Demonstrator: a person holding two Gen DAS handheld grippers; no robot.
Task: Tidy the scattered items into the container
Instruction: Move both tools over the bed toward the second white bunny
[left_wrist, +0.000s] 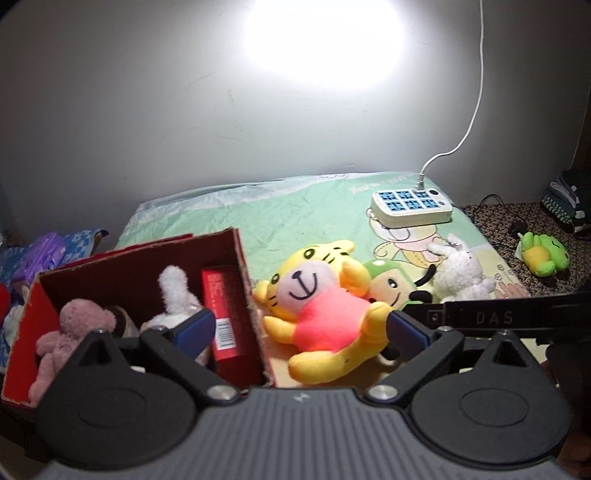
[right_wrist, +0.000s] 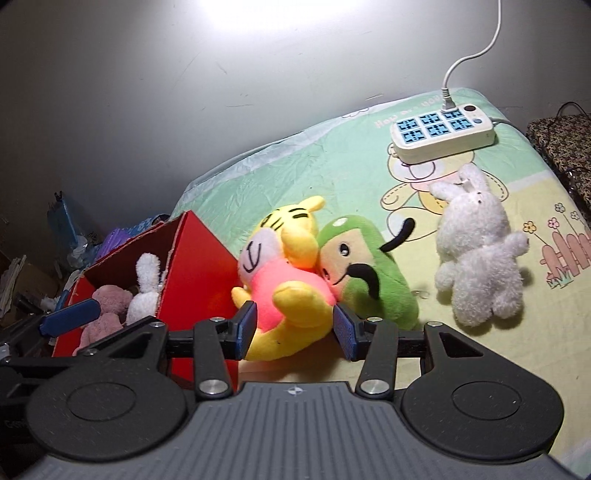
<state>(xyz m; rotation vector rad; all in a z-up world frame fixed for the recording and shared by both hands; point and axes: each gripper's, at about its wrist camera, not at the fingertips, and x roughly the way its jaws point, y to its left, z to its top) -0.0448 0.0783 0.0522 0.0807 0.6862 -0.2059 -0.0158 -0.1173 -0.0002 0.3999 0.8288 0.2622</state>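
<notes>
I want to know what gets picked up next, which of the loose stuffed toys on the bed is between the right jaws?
The yellow tiger toy in the pink shirt. Its leg lies between the open jaws; the green toy and white rabbit lie farther right.

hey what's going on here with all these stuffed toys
A person is tidying plush toys into a red box. The right tool is open around the yellow tiger's leg, not yet closed. The left tool hangs open over the box edge. A green toy and white bunny still lie on the bed.
</notes>
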